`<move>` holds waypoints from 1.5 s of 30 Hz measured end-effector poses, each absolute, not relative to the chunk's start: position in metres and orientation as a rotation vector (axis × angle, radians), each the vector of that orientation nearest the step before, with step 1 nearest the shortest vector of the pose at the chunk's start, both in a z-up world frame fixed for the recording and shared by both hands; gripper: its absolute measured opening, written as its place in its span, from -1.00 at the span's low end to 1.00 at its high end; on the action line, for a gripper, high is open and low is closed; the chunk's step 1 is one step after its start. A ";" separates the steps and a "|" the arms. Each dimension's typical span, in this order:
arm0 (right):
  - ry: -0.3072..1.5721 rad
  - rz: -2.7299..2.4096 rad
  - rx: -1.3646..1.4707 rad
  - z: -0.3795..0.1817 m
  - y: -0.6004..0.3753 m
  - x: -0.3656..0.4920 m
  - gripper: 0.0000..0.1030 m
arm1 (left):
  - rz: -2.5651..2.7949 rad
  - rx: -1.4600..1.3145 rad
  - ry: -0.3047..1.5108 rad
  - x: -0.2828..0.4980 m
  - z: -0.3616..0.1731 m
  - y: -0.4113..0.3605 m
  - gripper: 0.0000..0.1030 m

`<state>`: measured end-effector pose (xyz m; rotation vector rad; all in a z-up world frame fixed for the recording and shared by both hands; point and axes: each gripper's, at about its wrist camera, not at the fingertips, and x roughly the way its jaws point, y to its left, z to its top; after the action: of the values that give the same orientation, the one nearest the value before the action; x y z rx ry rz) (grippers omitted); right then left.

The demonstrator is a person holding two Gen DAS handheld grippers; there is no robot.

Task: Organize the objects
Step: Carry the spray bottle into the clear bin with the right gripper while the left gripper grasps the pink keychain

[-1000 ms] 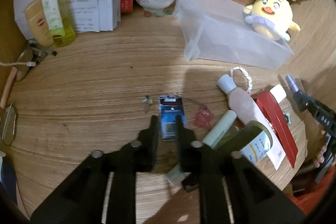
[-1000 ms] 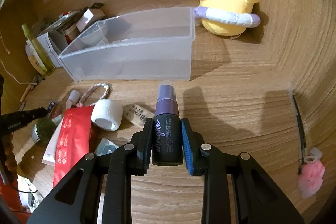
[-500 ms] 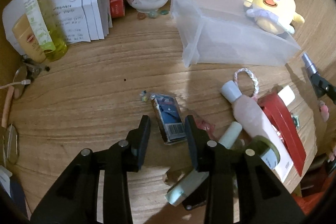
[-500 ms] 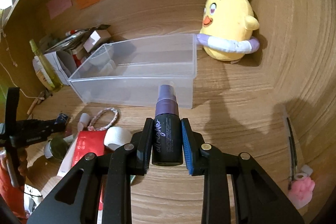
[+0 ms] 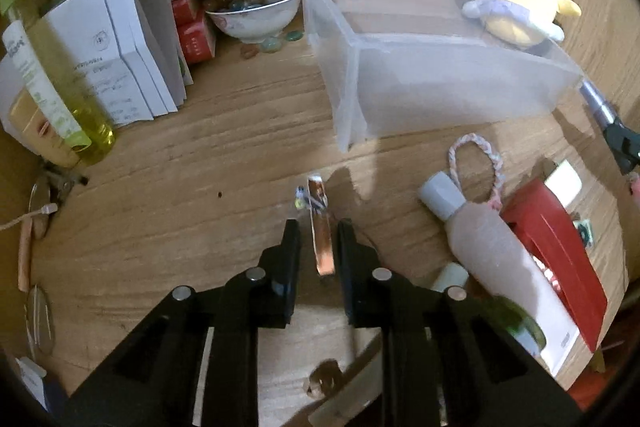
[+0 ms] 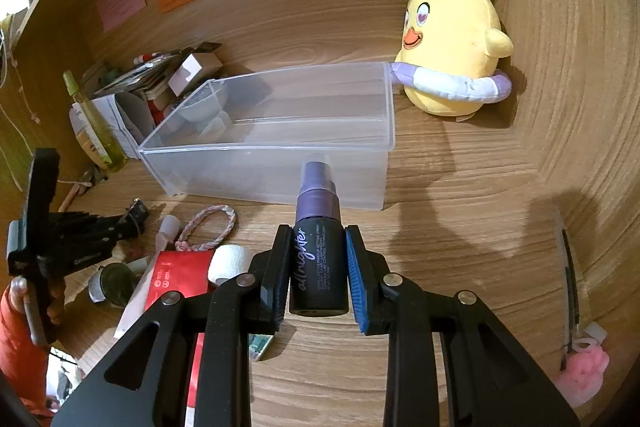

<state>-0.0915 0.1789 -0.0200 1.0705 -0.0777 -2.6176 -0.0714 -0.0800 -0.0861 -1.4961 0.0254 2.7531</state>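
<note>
My left gripper (image 5: 318,227) has its jaws closing on a small blue packet (image 5: 320,251), which stands edge-on between them above the wooden table (image 5: 180,227). The right wrist view shows that same gripper (image 6: 134,219) at the left, with the packet at its tips. My right gripper (image 6: 316,231) is shut on a black spray bottle with a purple top (image 6: 320,267) and holds it upright in front of a clear plastic bin (image 6: 264,143). The bin (image 5: 420,87) has nothing in it.
A yellow plush chick (image 6: 452,59) sits behind the bin. A pink bottle (image 5: 480,239), red packet (image 5: 556,251), rope loop (image 5: 476,155) and white tape roll (image 6: 230,261) lie in front. A pebble bowl (image 5: 256,15), papers (image 5: 120,59) and a yellow-green bottle (image 5: 60,99) stand far left.
The blue packet lay flat on the table; now it stands on edge between the left jaws, which widened and then narrowed. The right gripper tipped up slightly, bottle still held.
</note>
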 end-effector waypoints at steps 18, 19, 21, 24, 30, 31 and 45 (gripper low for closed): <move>-0.064 -2.642 0.934 0.009 0.171 -0.107 -0.54 | 2.953 -1.199 -0.049 -0.066 -0.013 -0.092 -0.89; -0.063 -2.646 0.922 0.012 0.170 -0.108 -0.54 | 2.953 -1.180 -0.041 -0.067 -0.010 -0.089 -0.89; -0.059 -2.653 0.907 0.016 0.170 -0.110 -0.54 | 2.943 -1.153 -0.029 -0.071 -0.005 -0.081 -0.89; -0.053 -2.663 0.886 0.021 0.169 -0.114 -0.54 | 2.923 -1.116 -0.016 -0.076 0.001 -0.070 -0.89; -0.038 -2.660 0.869 0.029 0.166 -0.127 -0.54 | 2.893 -1.039 0.000 -0.084 0.018 -0.052 -0.89; -0.033 -2.661 0.865 0.030 0.166 -0.130 -0.54 | 2.892 -1.032 0.002 -0.084 0.020 -0.051 -0.89; 0.030 -2.660 0.814 0.051 0.155 -0.167 -0.54 | 2.847 -0.991 -0.055 -0.121 0.033 -0.039 -0.89</move>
<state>-0.1669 0.1548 0.0512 0.8141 0.0302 -2.6603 -0.1215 -0.0389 0.0327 -0.9906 -0.0550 2.8470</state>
